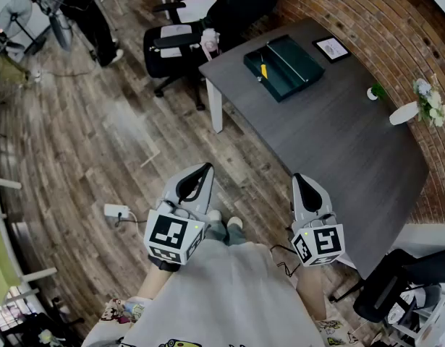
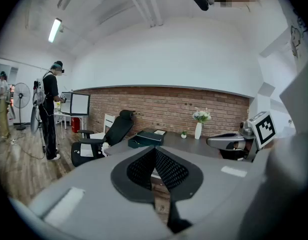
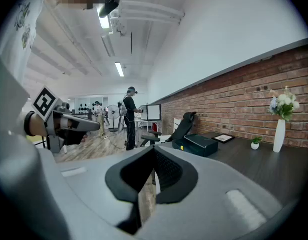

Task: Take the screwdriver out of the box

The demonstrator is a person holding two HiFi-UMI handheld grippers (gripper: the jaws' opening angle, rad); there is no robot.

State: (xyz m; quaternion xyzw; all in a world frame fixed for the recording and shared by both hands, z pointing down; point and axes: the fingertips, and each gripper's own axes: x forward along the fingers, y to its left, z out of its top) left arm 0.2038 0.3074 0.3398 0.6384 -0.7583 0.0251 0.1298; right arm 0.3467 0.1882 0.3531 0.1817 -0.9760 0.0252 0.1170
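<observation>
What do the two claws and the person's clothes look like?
Both the left claw and the right claw have pale grey shells with black meshed pads. Each carries a cube with black-and-white square markers. The person wears a light shirt.

Even, bright ceiling tube light [image 2: 55,30] — heavy fisheye warp at edges, near foreground soft.

On view: one dark table [image 1: 338,143], one green box [image 1: 294,60], one yellow-handled screwdriver [image 1: 263,69], one picture frame [image 1: 331,48], one small potted plant [image 1: 374,91], one white vase [image 1: 403,113] of flowers, two black office chairs [image 1: 171,45] [image 1: 385,288], one standing fan [image 1: 16,13], one white power strip [image 1: 115,211] on the floor and one person [image 1: 88,13] standing in the background.
</observation>
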